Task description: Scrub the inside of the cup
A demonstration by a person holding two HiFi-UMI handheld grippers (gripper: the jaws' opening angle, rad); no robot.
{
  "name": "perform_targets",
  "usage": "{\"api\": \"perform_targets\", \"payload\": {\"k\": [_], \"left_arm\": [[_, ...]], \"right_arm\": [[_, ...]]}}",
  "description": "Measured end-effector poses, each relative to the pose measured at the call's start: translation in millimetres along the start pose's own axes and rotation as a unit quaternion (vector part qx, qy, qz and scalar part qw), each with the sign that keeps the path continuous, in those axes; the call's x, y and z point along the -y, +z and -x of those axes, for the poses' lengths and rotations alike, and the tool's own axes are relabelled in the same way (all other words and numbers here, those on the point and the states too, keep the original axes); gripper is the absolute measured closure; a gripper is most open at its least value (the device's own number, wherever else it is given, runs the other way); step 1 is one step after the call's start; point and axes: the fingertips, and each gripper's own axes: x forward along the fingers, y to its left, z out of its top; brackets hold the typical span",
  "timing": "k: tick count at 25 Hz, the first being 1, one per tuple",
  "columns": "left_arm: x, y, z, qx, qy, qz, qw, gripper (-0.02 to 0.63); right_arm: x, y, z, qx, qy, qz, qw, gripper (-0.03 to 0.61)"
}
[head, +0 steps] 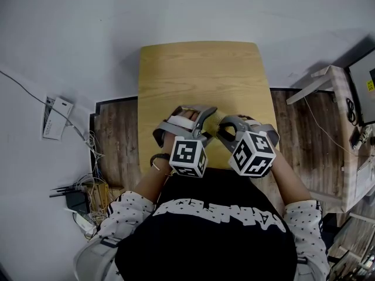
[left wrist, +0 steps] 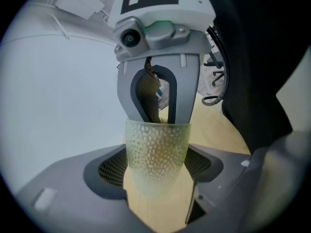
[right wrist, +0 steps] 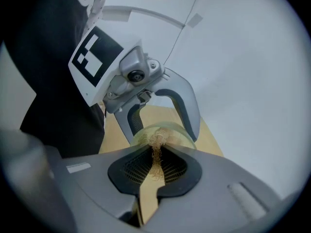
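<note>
The cup (left wrist: 156,149) is being clamped by the left hand-held gripper (left wrist: 155,171) over the desk (head: 199,69); a scrubber (right wrist: 157,144), pinched in the right hand-held gripper (right wrist: 154,169), is being pressed inside. Twisting strokes seem needed next.

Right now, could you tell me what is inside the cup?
A tan fibrous scrubber, pinched by the right gripper, pokes into the cup. Its bottom is hidden behind the scrubber and jaws.
</note>
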Motion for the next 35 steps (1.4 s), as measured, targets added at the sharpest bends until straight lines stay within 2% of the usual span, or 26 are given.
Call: {"api": "perform_targets", "payload": {"k": [5, 8, 14, 20, 25, 29, 31, 35], "left_arm": [[2, 0, 0, 0.000, 0.001, -0.008, 1.0000, 0.253], [2, 0, 1, 0.002, 0.003, -0.012, 0.9999, 0.253], [2, 2, 2, 0.006, 0.005, -0.019, 0.9998, 0.253], [0, 2, 5, 0.012, 0.013, -0.020, 0.9996, 0.253], [-2, 1, 4, 0.014, 0.017, -0.025, 0.9995, 0.253], [-6, 0, 5, 0.014, 0.023, -0.028, 0.9992, 0.253], [-8, 0, 4, 0.015, 0.025, -0.031, 0.9991, 0.253], [-10, -2, 4, 0.013, 0.031, -0.035, 0.9988, 0.253]], "right_arm": [[1, 2, 0, 0.022, 0.015, -0.108, 0.994, 0.531], [2, 4, 0, 0.035, 0.021, -0.150, 0.988, 0.531], [3, 4, 3, 0.069, 0.043, -0.250, 0.965, 0.531], [8, 9, 7, 0.118, 0.078, -0.369, 0.918, 0.531], [12, 10, 6, 0.135, 0.087, -0.414, 0.896, 0.531], [18, 13, 9, 0.171, 0.106, -0.484, 0.852, 0.531], [21, 14, 10, 0.184, 0.113, -0.507, 0.835, 0.531], [24, 14, 8, 0.195, 0.121, -0.529, 0.817, 0.531]]}}
